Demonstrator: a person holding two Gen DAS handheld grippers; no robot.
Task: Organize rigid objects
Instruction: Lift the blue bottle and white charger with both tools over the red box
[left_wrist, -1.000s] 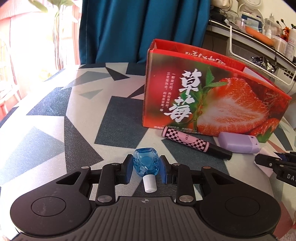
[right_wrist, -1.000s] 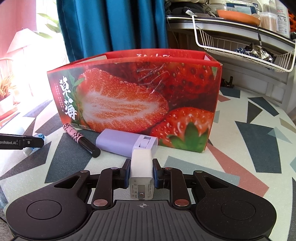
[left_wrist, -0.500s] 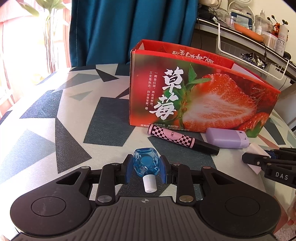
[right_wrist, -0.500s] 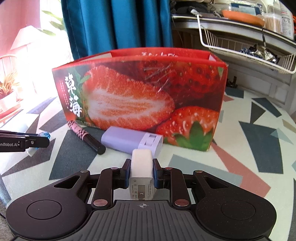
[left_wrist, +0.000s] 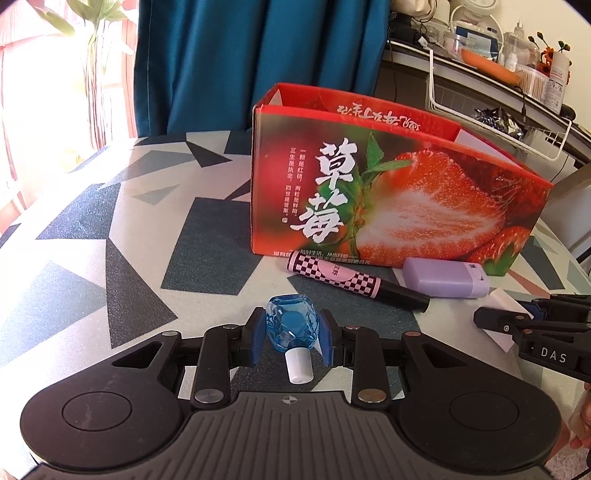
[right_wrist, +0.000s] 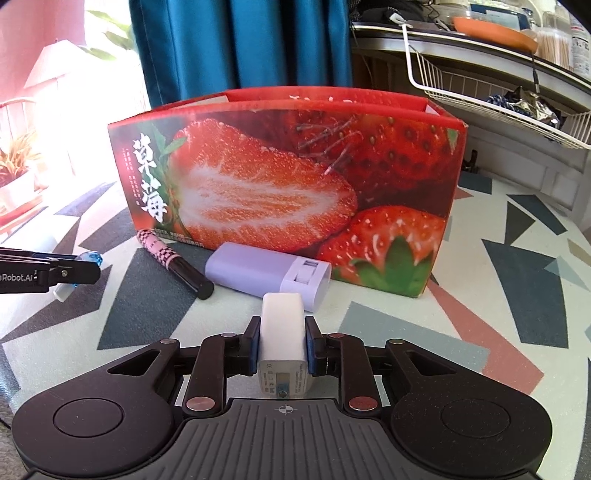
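from the left wrist view, my left gripper (left_wrist: 291, 334) is clamped on a small blue bottle (left_wrist: 291, 326), white cap toward the camera. the strawberry box (left_wrist: 388, 192) stands open-topped ahead on the patterned table (left_wrist: 110, 221). a checkered pen (left_wrist: 351, 282) and a lilac case (left_wrist: 443, 282) lie just in front of its base. i judge both picks are done and the drop into the box comes next; that calls for lifting the bottle over the near wall before letting go. this view shows part of the box's inside rim.

from the right wrist view, my right gripper (right_wrist: 282, 347) is closed on a white charger block (right_wrist: 282, 332), label end toward the camera, just short of the lilac case (right_wrist: 266, 277). here i see the box's full front face and right end, and the left gripper's tip (right_wrist: 74, 271) in from the left.
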